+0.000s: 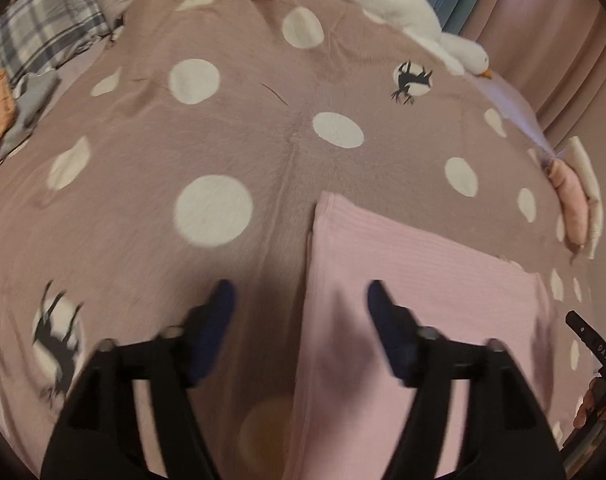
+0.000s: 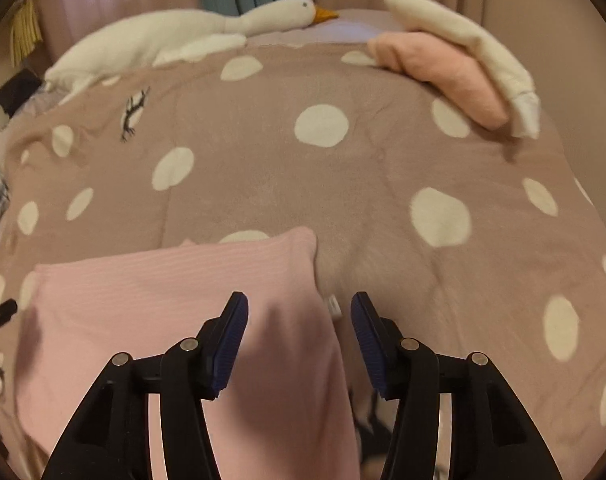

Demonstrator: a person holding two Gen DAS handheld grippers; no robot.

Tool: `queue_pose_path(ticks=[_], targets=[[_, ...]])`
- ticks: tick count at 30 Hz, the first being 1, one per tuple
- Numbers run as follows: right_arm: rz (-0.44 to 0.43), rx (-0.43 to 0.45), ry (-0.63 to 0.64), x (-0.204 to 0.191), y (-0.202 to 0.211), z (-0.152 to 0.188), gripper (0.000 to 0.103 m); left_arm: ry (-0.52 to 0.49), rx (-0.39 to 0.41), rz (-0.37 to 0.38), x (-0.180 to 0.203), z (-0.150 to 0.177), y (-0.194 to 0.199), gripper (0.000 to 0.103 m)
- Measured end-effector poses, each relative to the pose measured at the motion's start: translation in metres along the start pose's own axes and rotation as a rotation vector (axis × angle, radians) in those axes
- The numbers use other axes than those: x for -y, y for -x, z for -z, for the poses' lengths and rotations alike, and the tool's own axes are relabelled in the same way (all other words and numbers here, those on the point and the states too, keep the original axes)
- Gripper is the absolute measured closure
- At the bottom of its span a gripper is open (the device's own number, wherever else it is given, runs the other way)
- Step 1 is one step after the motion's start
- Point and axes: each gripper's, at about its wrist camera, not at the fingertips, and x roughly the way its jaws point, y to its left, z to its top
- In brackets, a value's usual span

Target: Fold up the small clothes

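Garment (image 2: 175, 300): pink ribbed cloth, flat on dotted blanket (image 2: 343, 184), lower left of right view, lower right of left view. Left gripper (image 1: 301, 300) and right gripper (image 2: 299, 312): jaws spread, empty, straddling its side edges. Step, likely: pre-fold; next, pinch edges, lift across

Pink garment (image 2: 175, 280): ribbed knit cloth, matt.
Blanket (image 2: 383, 168): fleecy, dotted, matt.
Goose toy (image 2: 175, 36): white plush.
Gripper pads (image 2: 233, 344): ridged blue rubber.
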Motion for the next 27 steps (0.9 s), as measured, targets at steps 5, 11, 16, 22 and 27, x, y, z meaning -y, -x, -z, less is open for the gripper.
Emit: queue_pose_path(ticks=[5, 11, 16, 22, 27], targets=[[-0.126, 0.002, -0.154, 0.021, 0.033, 0.044, 0.037, 0.047, -0.02, 0.065, -0.009, 0.038, 0.021, 0.03], [-0.072, -0.028, -0.241, 0.033, 0.037, 0.098, 0.037, 0.073, -0.063, 0.104, -0.014, 0.083, 0.023, 0.031], [-0.049, -0.08, -0.308, 0.037, 0.026, 0.121, 0.037, 0.097, -0.105, 0.177, -0.01, 0.102, 0.014, 0.032], [-0.132, -0.059, -0.338, 0.033, 0.018, 0.119, 0.043, 0.12, -0.12, 0.252, 0.0, 0.102, -0.003, 0.045], [-0.167, -0.042, -0.39, 0.034, 0.0, 0.113, 0.059, 0.143, -0.111, 0.25, 0.004, 0.091, -0.018, 0.062]])
